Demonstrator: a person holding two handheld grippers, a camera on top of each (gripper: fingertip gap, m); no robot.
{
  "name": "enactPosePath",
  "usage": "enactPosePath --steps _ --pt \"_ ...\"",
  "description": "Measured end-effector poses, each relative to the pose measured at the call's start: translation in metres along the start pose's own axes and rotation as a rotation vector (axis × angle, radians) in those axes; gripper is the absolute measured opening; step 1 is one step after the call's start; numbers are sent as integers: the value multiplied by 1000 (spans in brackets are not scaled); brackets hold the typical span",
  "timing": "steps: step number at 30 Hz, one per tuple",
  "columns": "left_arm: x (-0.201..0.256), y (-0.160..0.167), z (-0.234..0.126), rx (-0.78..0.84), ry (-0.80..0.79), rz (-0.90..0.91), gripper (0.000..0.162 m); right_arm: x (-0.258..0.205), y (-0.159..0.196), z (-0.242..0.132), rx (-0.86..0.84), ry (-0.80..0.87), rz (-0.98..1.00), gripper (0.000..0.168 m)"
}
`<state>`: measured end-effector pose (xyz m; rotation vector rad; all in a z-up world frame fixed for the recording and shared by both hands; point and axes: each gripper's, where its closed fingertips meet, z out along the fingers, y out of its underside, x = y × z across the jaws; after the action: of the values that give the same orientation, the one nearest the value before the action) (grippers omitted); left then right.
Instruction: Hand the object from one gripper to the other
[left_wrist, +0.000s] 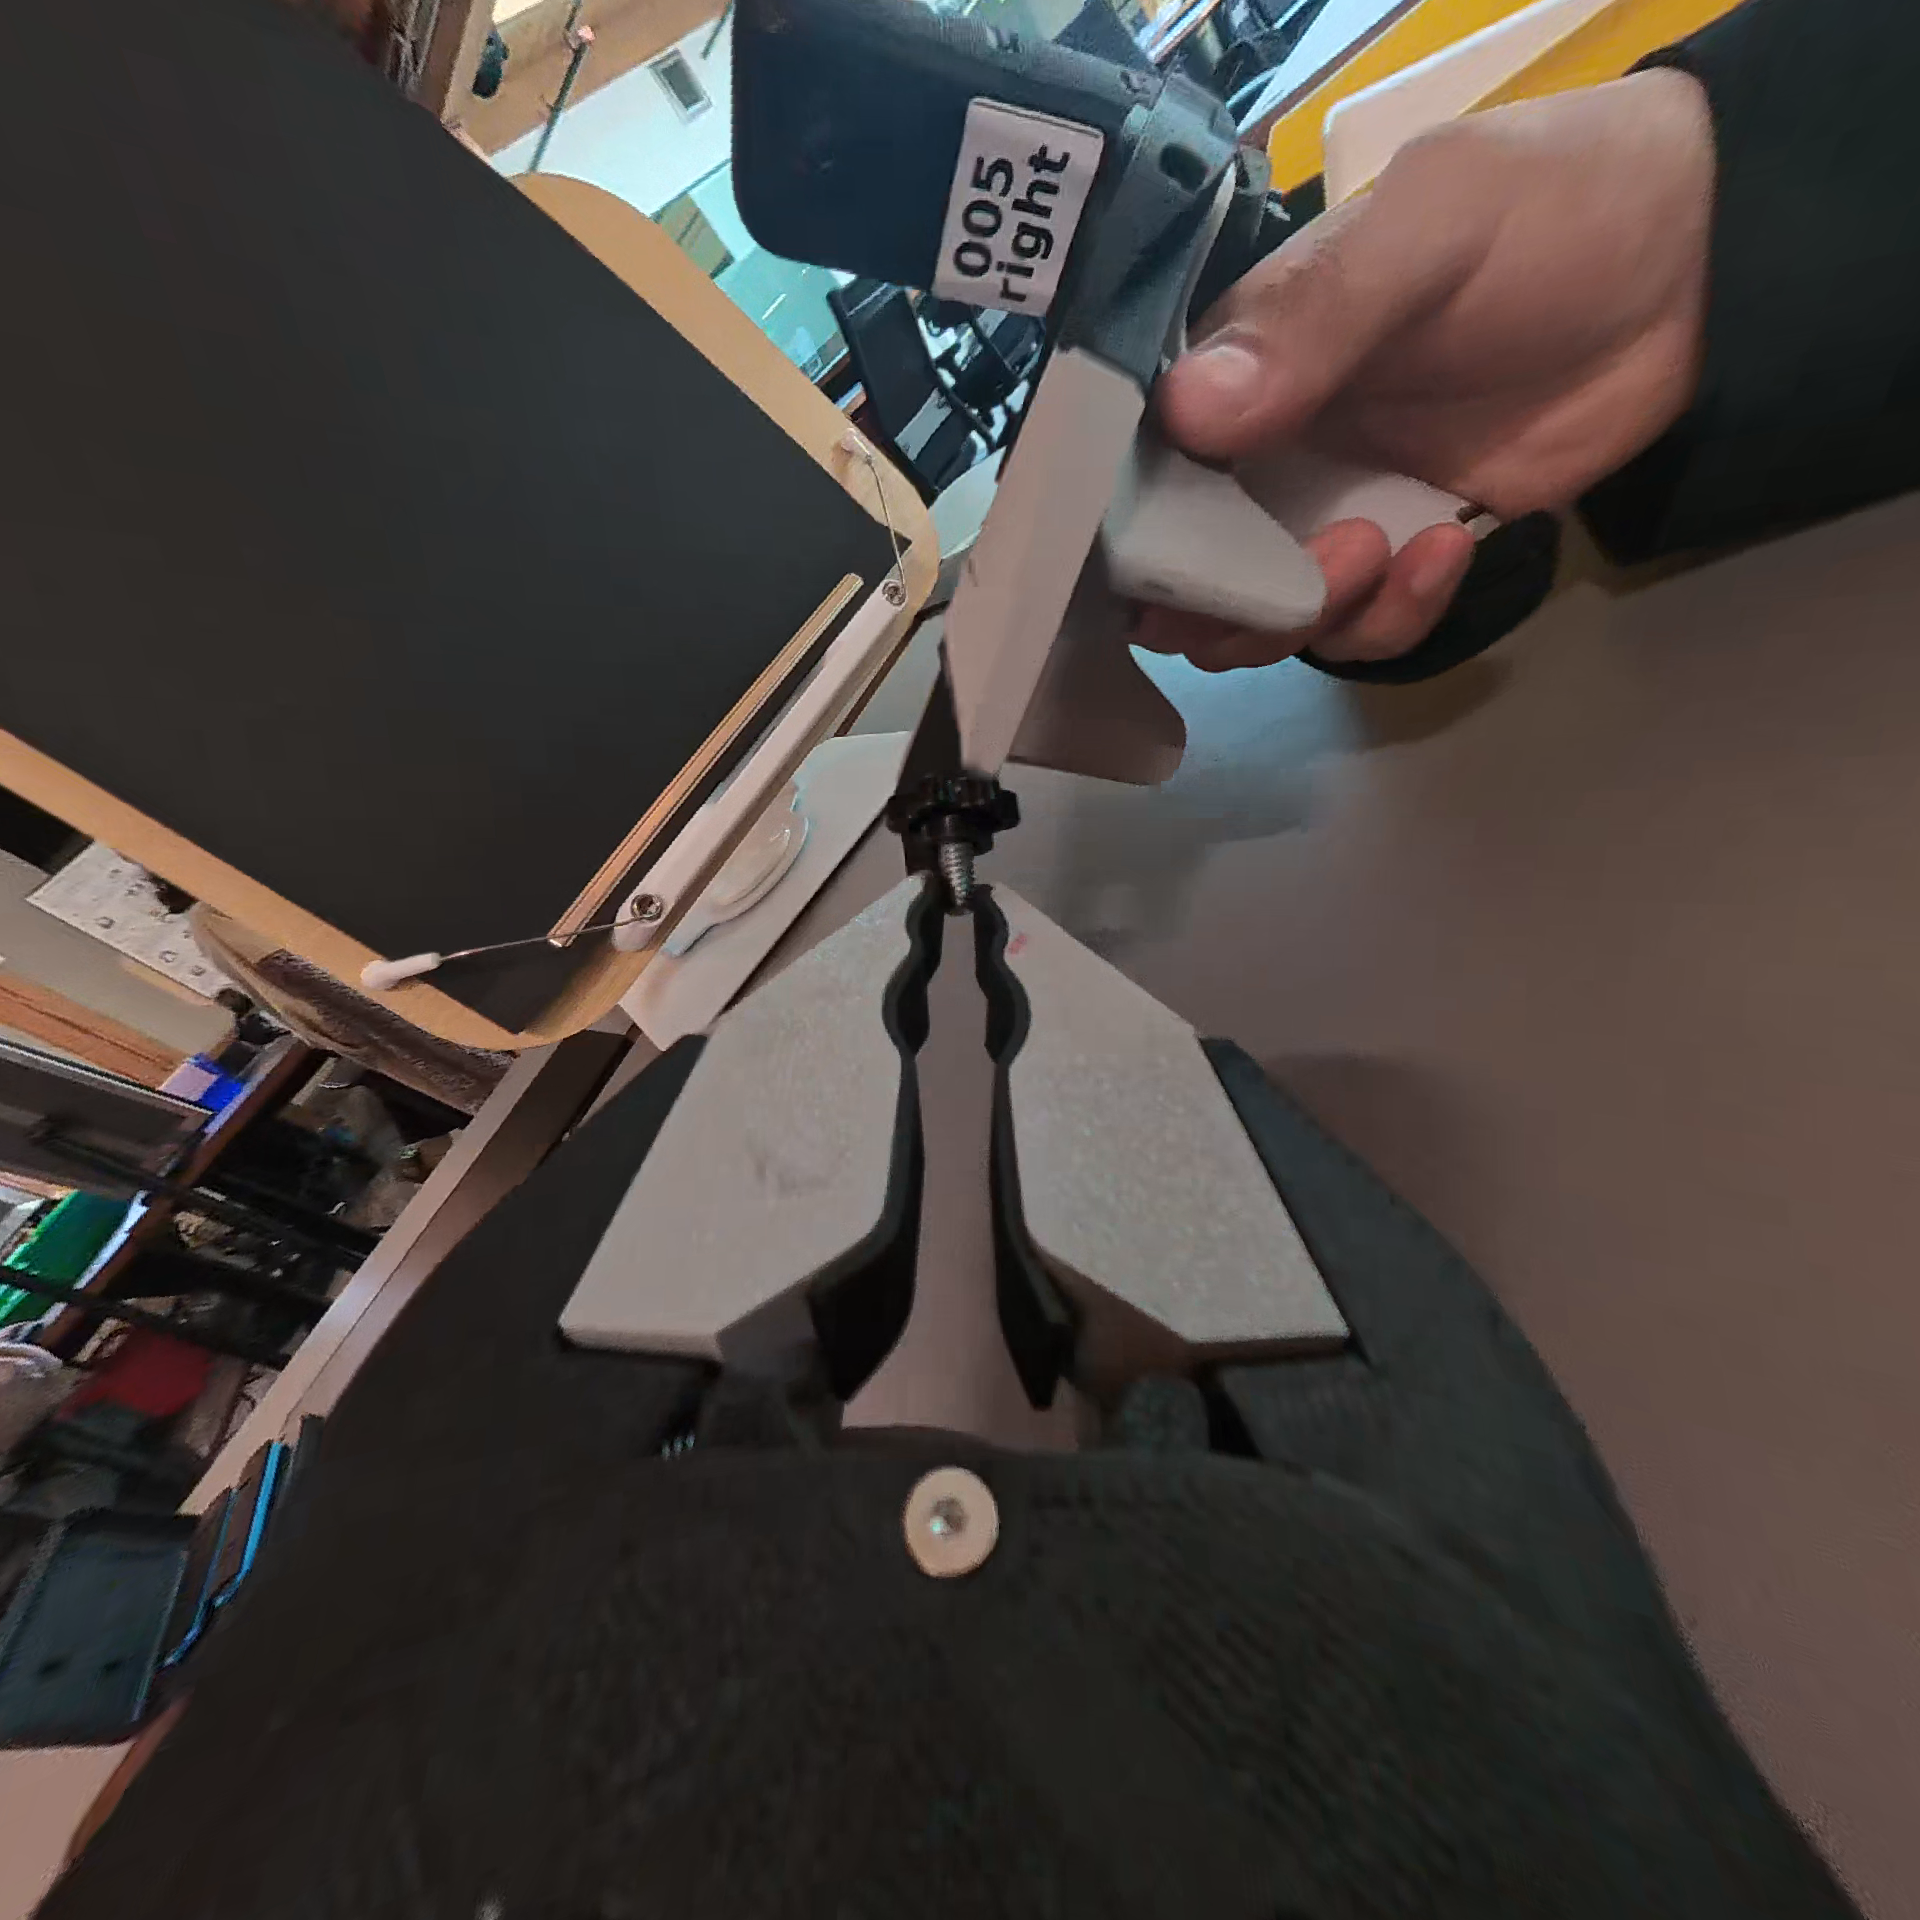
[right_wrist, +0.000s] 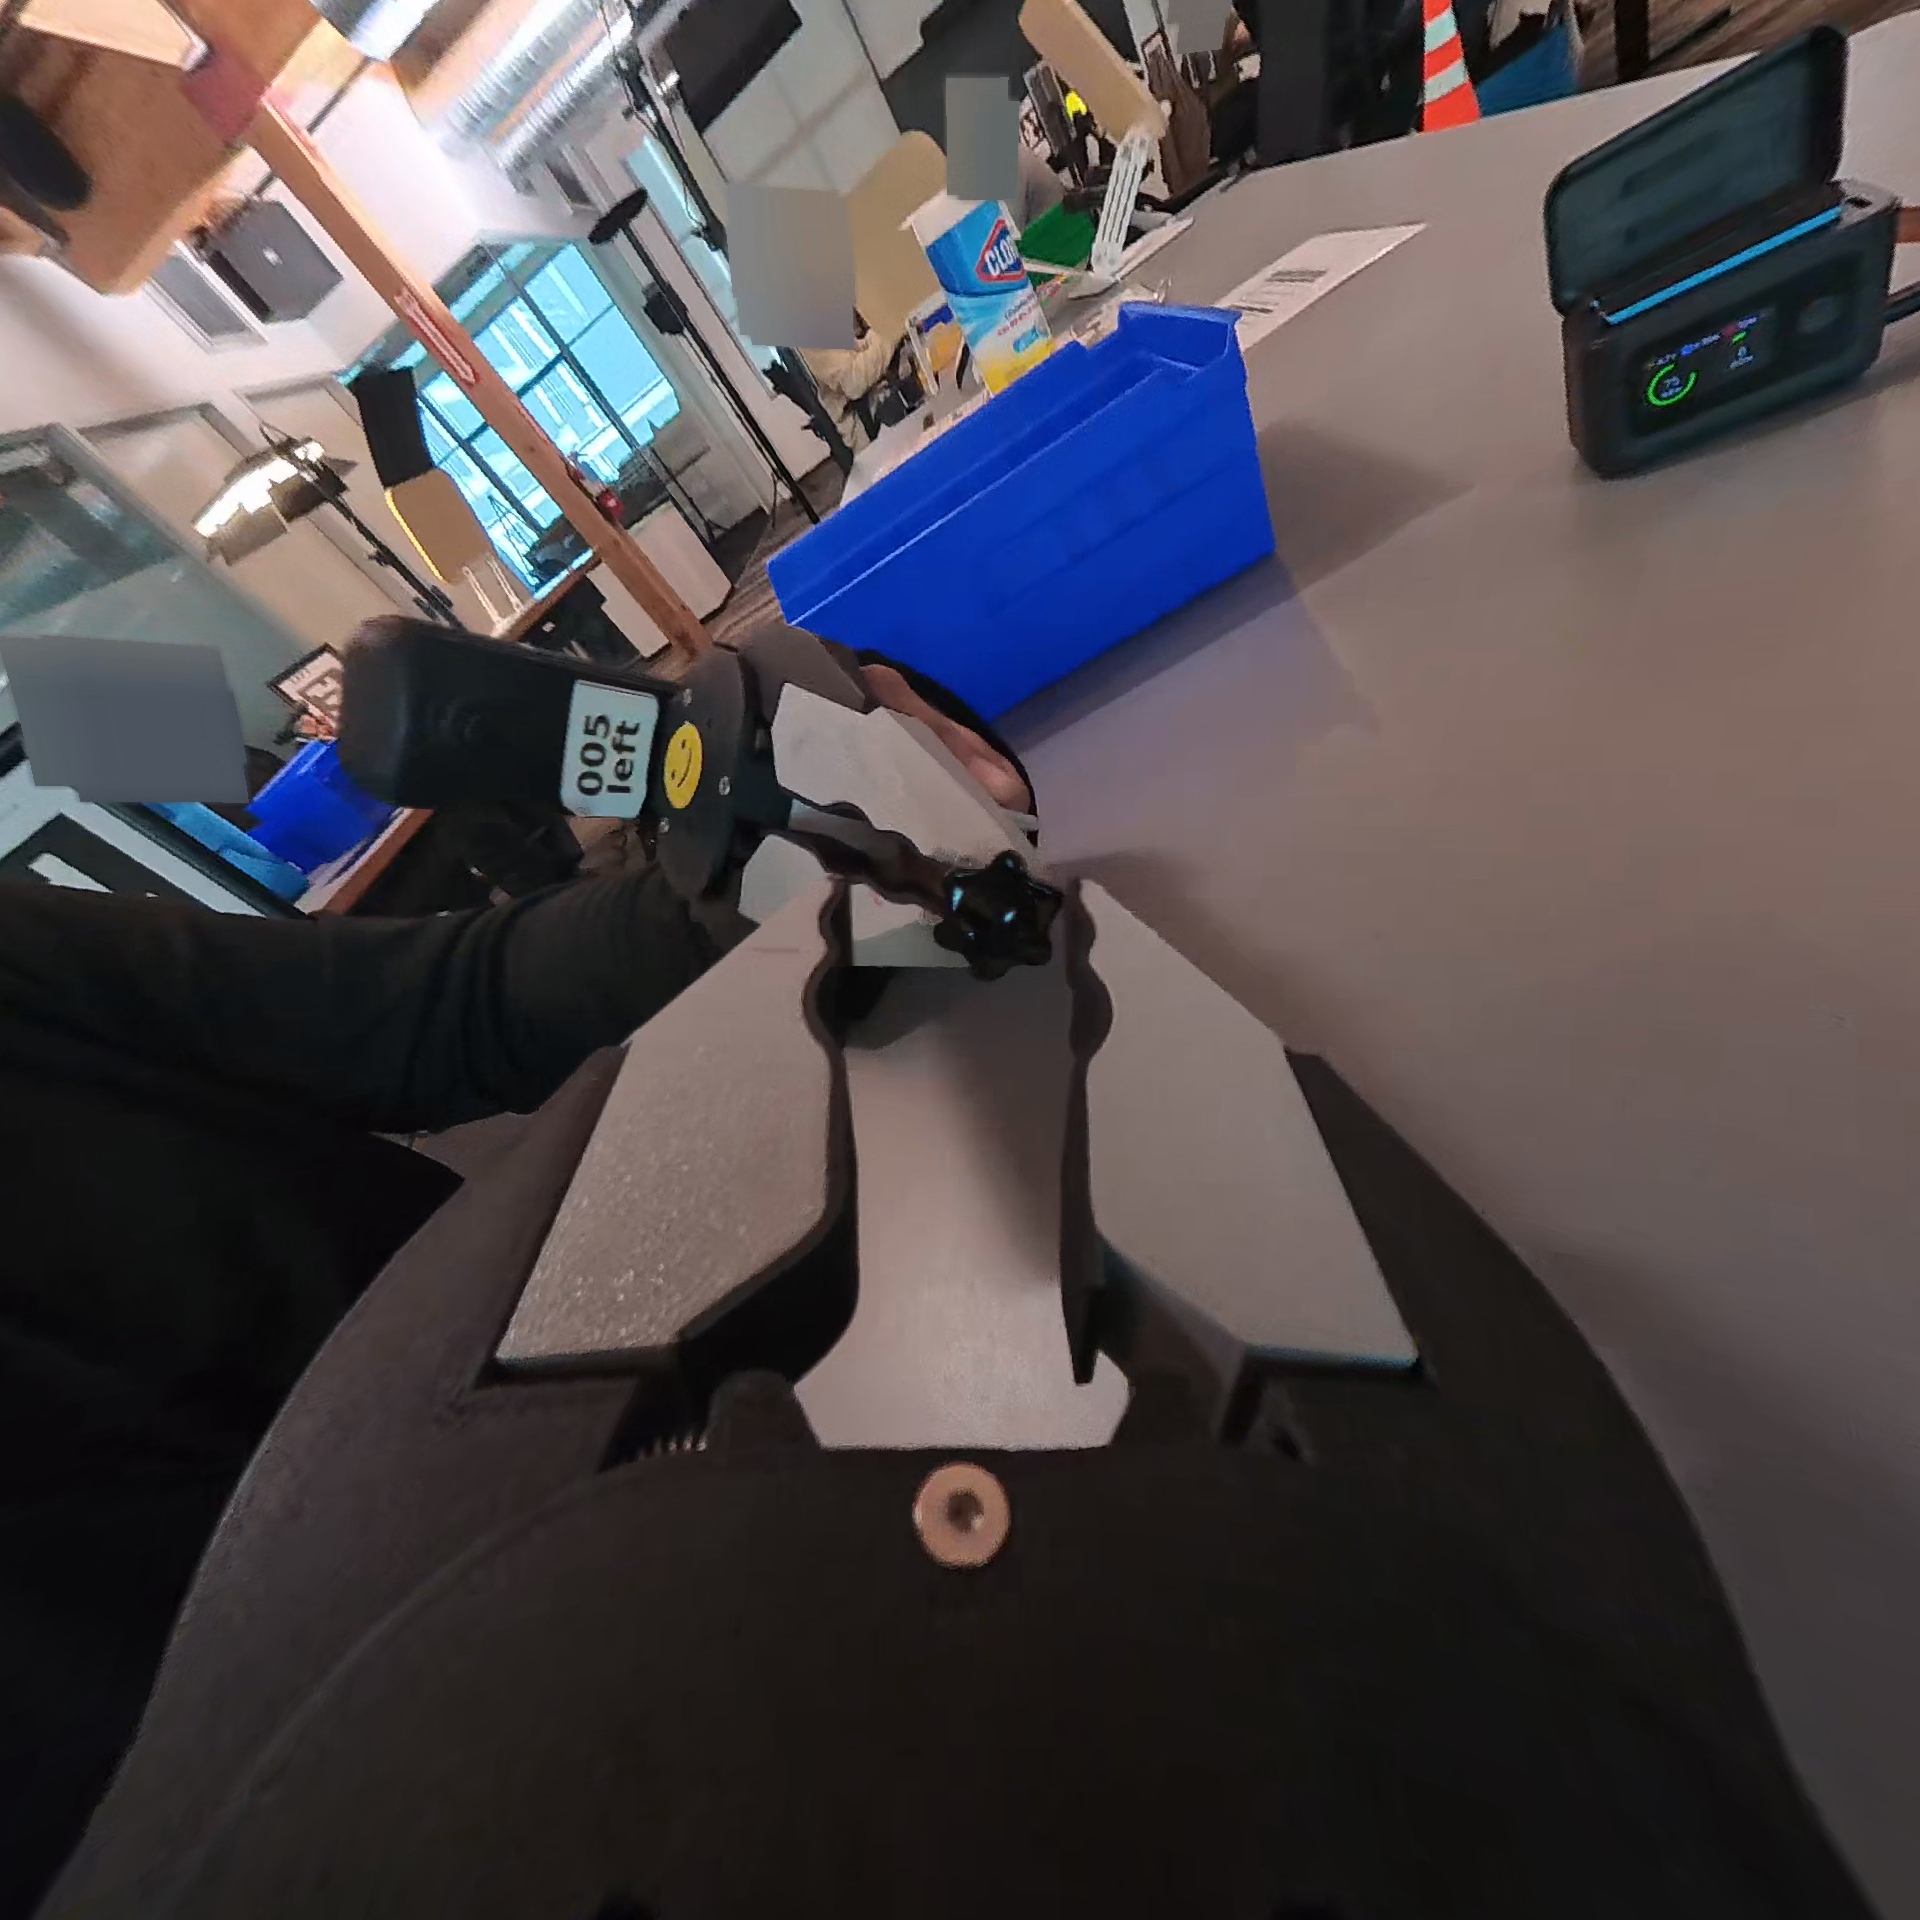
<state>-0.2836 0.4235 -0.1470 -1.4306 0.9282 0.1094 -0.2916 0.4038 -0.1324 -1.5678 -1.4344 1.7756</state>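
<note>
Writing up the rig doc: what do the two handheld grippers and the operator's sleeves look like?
Both match: the left gripper and right gripper have a textured black body with a silver centre screw, and flat grey fingers whose inner faces carry wavy black pads. Each has a black camera block with a white label; the left's also has a yellow smiley sticker. Pale grey handle. Black sleeves.

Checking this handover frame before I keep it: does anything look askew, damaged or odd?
Nothing damaged or spilled. The left gripper pinches the knob screw only by its threaded tip, a thin hold. The right gripper is open around the knob head, not yet closed. The charging case on the table sits open.
</note>
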Motion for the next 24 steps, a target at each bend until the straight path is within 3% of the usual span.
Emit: enactPosePath --steps 3,7,10,16,24 --pt "0 -2 1 -6 -17 19 3 7 6 3 -30 32 0 20" --pt "0 8 5 -51 -58 31 3 17 9 4 -64 117 -68 20" --pt "3 26 10 -142 -31 -37 4 39 14 -1 -122 298 -186 20" --pt "-14 40 5 -179 -4 -374 14 76 11 -26 -289 723 -565 20" --pt "-7 30 7 -95 194 -911 43 66 9 -14 -411 848 -952 19"
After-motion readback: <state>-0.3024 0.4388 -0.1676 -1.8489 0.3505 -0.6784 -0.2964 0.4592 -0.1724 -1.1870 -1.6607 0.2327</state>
